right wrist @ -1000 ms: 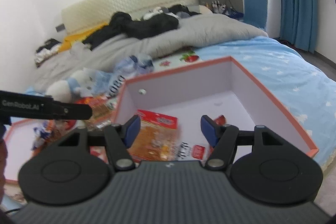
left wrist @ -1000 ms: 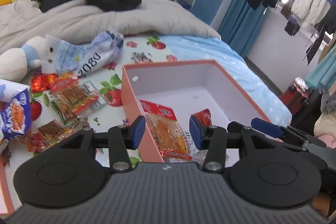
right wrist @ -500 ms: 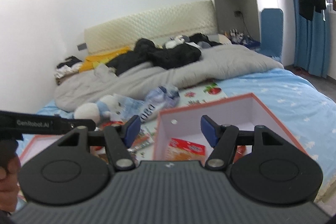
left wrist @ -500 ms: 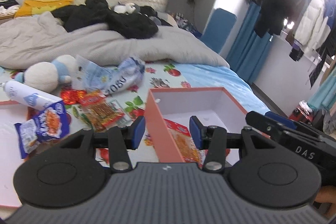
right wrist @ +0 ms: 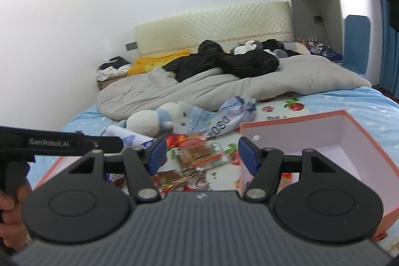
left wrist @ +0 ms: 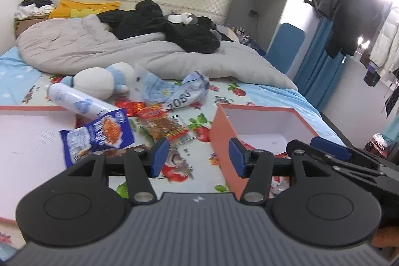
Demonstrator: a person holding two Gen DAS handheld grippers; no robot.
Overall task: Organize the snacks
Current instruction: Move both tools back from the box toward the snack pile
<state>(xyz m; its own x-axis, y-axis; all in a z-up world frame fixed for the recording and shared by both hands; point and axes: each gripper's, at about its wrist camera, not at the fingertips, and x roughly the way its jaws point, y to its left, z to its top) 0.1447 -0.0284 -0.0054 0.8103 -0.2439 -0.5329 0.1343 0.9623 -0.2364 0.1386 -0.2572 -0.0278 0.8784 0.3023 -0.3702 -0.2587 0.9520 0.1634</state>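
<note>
The left gripper (left wrist: 196,156) is empty, its jaws opening; the right gripper (right wrist: 202,154) stands apart, empty. Ahead lie crinkly foil snack packets (left wrist: 162,125), somewhat blurred, left of a rigid orange box (left wrist: 222,138).

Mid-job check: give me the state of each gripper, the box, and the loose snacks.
left gripper: jaws opening, nothing between them.
right gripper: open, empty.
orange box: open-topped, packets at its near end.
blue snack bag: lying outside the box.
red snack packet: flat on the bed, outside the box.
</note>
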